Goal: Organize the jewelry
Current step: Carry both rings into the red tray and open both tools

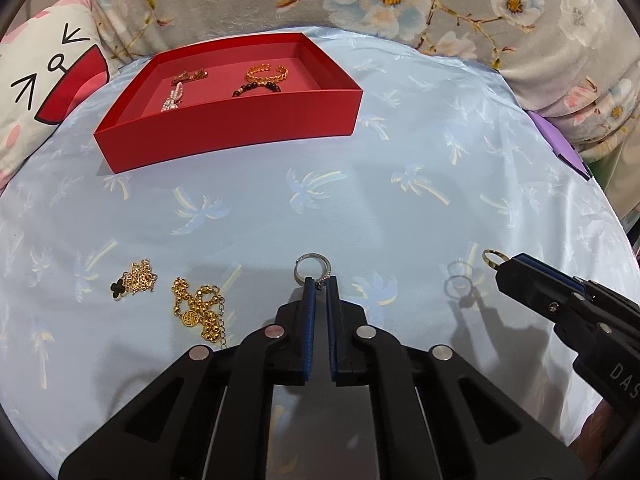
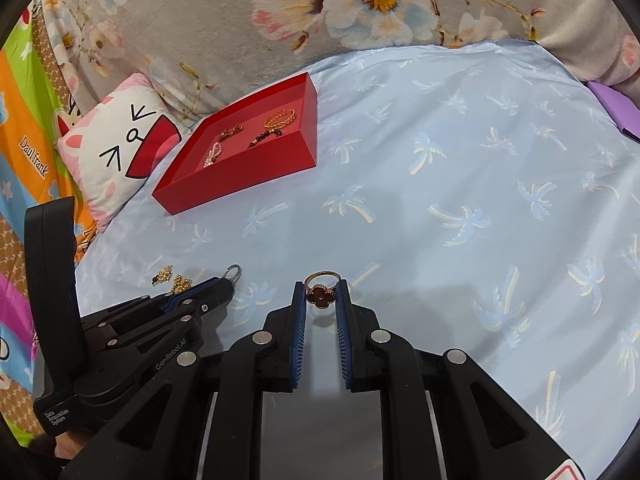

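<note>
Your left gripper (image 1: 320,284) is pinched on a silver ring (image 1: 312,266), and your right gripper (image 2: 322,292) clamps a gold ring with a dark red clover face (image 2: 322,289), both held above the pale blue palm-print sheet (image 1: 360,184). Far ahead, the shallow red cardboard tray (image 1: 256,120) holds a gold chain-link cuff (image 1: 267,73), a dark beaded bracelet (image 1: 256,88), a pearl strand (image 1: 173,98) and a small gold piece (image 1: 190,76). Two gold necklaces (image 1: 198,312) lie loose on the sheet, left of your left gripper.
</note>
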